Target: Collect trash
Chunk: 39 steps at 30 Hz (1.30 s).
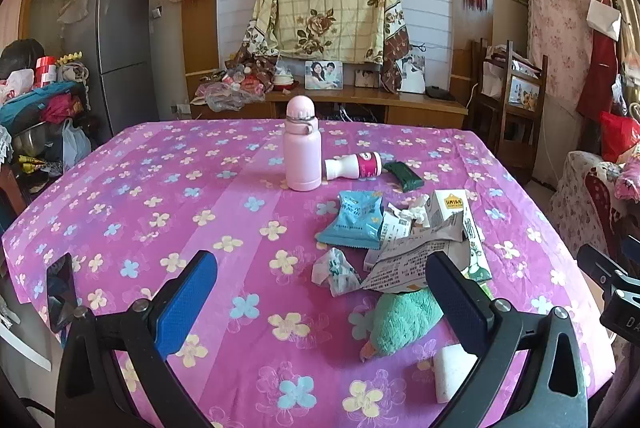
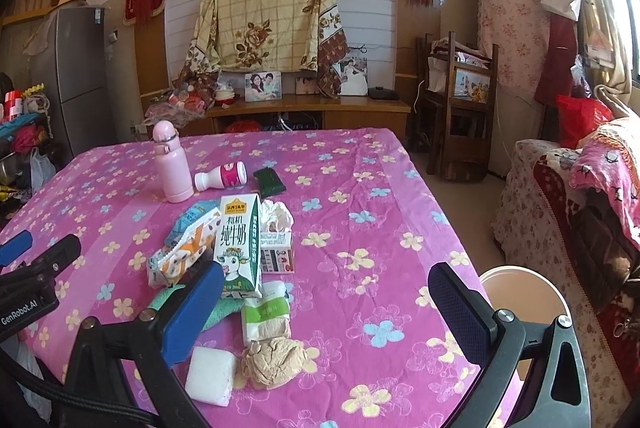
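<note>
A pile of trash lies on the pink flowered tablecloth: a blue snack wrapper, crumpled paper, a milk carton, a tissue pack, a crumpled brown wad and a white block. A small yogurt bottle lies on its side beside a dark green packet. My left gripper is open and empty, just before the pile. My right gripper is open and empty above the near trash.
A pink flask stands upright behind the pile. A teal plush toy lies under the papers. A round beige bin stands at the table's right edge. A sofa and wooden chairs stand at right.
</note>
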{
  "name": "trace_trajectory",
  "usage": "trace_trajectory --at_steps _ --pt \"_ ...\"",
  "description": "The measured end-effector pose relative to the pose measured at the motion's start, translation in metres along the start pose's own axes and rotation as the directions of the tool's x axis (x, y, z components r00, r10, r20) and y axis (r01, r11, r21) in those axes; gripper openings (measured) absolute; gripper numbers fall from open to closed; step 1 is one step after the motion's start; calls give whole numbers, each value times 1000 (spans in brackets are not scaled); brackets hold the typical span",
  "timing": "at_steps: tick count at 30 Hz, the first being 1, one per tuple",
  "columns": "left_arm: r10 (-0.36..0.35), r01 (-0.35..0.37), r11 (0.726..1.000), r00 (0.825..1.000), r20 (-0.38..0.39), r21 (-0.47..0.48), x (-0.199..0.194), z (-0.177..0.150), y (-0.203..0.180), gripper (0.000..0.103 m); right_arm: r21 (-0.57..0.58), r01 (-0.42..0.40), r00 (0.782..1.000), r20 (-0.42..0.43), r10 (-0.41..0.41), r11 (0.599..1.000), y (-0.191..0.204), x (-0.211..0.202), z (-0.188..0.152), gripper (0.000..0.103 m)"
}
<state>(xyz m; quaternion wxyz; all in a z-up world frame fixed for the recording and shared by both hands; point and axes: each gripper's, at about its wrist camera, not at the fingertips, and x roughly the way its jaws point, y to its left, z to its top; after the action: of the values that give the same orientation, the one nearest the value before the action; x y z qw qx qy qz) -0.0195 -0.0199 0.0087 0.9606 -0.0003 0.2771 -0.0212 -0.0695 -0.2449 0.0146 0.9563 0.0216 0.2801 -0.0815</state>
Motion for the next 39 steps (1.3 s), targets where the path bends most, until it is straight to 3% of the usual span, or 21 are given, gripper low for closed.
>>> trace_trajectory --at_steps 15,22,29,34,39 --pt "-41 40 999 996 -78 -11 19 -9 6 103 -31 7 997 -77 -9 999 2 24 -9 103" --pt "-88 86 996 986 -140 -22 29 -12 13 103 -37 -6 991 -133 1 999 2 39 -13 103" --pt "-97 94 995 978 -184 -23 41 -17 18 103 -26 -58 966 -252 50 998 1 63 -22 103" --pt "-117 124 992 975 -191 27 44 -15 7 103 -30 -100 931 -357 82 995 0 79 -27 103" --pt "-158 176 981 966 -205 76 51 -13 -16 103 -81 -126 933 -349 90 989 -4 75 -32 103"
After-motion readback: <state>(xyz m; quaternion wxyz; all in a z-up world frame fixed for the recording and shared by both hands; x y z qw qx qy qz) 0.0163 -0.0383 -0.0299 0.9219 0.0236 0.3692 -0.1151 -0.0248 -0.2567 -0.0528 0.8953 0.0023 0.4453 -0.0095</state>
